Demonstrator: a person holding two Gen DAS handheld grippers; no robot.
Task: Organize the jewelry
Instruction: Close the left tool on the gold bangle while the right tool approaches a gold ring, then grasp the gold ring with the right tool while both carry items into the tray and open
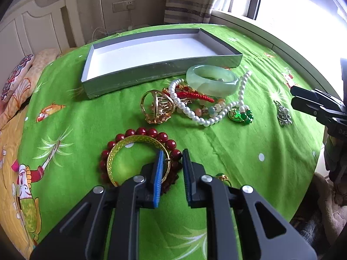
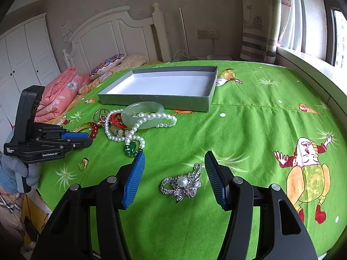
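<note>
My left gripper (image 1: 173, 151) is nearly shut: one pad sits inside the gold bangle (image 1: 130, 139), the other outside the red beads (image 1: 141, 131) ringing it, so I seem to be pinching the bangle's rim and a bead together. That is my first worry. If I lift, both may come up in one clump, or the round bead may roll out of the pinch and drop back on the cloth (image 1: 216, 147), perhaps onto the ring (image 2: 83, 164) just beside me. The bangle's rim is thin and hard, so it could also swivel in the pads and swing on the way to the box (image 1: 130, 80), which is empty and lies well apart, beyond the pile. Passing low, a dangling piece could catch the pearls (image 1: 195, 113) draped over the jade bangle (image 1: 213, 82). My right gripper (image 2: 174, 155) is about half open and holds nothing; the brooch (image 2: 181, 183) lies flat on the cloth between its pads, untouched. Closing there, I could pinch the cloth along with it, or its prongs could snag the fabric.
</note>
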